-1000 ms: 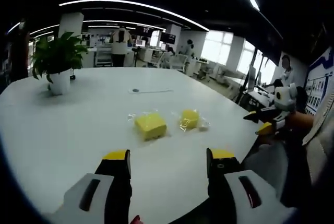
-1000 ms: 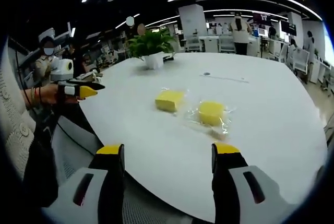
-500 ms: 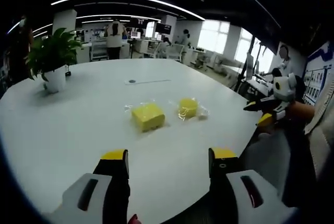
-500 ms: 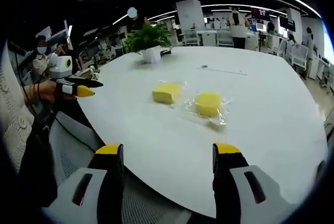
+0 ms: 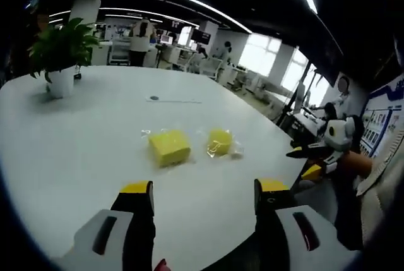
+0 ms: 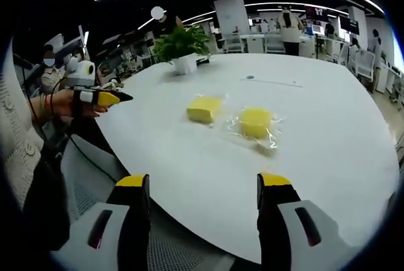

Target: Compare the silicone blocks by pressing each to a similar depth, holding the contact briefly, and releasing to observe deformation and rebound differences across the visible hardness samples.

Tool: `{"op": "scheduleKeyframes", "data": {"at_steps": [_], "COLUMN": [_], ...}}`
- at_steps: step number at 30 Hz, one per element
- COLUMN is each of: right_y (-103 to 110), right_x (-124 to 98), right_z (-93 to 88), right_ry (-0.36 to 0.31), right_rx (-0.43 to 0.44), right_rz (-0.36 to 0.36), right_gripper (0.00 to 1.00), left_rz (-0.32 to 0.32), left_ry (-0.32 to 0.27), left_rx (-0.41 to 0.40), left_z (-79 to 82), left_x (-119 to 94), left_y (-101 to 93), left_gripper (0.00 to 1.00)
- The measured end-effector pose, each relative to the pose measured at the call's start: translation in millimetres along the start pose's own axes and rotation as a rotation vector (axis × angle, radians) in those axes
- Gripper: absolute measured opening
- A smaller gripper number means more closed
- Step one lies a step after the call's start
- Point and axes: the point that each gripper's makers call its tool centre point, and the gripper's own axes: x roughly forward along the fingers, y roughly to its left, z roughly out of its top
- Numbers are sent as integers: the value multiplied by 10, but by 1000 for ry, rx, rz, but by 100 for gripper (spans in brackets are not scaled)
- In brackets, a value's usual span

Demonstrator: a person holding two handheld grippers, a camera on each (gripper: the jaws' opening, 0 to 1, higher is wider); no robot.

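both grippers, left (image 5: 202, 195) and right (image 6: 203, 189), are held wide open and empty. two soft yellow blocks (image 5: 169, 147) (image 5: 219, 141), side by side mid-table (image 5: 76, 157), should be pressed on top.

Bare table (image 5: 76, 151) lies between both grippers and the two yellow blocks (image 5: 168, 147) (image 5: 219, 141); potted plant (image 5: 58, 53) stands well apart.
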Motion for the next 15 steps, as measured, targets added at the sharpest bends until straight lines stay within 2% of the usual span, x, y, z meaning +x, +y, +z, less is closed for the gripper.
{"op": "scheduleKeyframes", "data": {"at_steps": [4,9,14,15], "right_y": [3,1,5,6], "right_x": [19,47,60,63], "right_z": [-22,-76,-68,-60], "right_ry": [5,18,6,1], "right_rx": [5,3,15,17], "right_rz": [7,12,18,20], "right_gripper": [64,64,66,67], "left_rz": [-44,-88,-99,-118], "left_ry": [-42,-90,-104,-105], "left_rx": [-104,-238,-278,-305], "left_z": [157,324,448,486], "left_x": [149,318,527,588], "left_y": [-81,-135,-140,-173], "left_gripper": [59,60,62,61]}}
